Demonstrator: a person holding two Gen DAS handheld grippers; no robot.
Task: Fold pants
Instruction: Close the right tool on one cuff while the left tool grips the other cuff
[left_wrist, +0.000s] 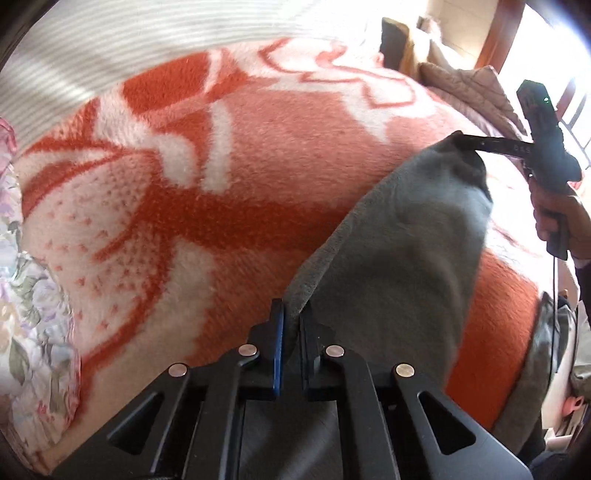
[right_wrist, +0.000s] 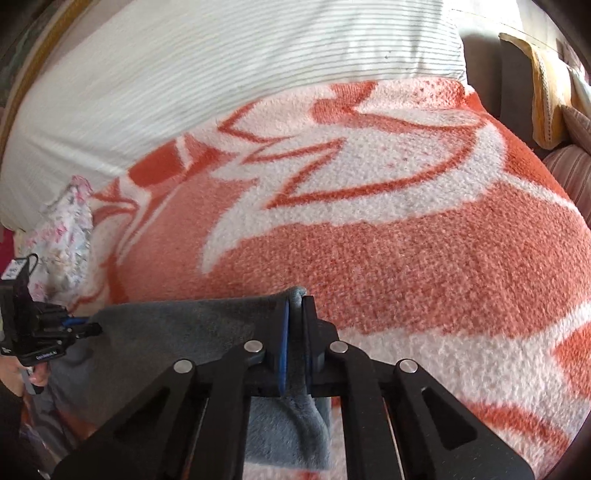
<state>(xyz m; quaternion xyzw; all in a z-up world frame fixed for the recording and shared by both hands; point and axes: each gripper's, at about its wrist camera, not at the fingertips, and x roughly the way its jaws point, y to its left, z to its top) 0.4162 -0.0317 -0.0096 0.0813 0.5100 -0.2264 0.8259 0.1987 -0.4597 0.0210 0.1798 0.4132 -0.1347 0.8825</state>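
Both tools are clamped on the grey pants: left gripper pinches one edge, right gripper the other, with cloth stretched lengthwise between them above an orange-and-white blanket. Beyond lies a striped sheet. Only the left view shows a quilted cover, perhaps a window past it.

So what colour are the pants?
Plain grey pants, clearest in the left wrist view.
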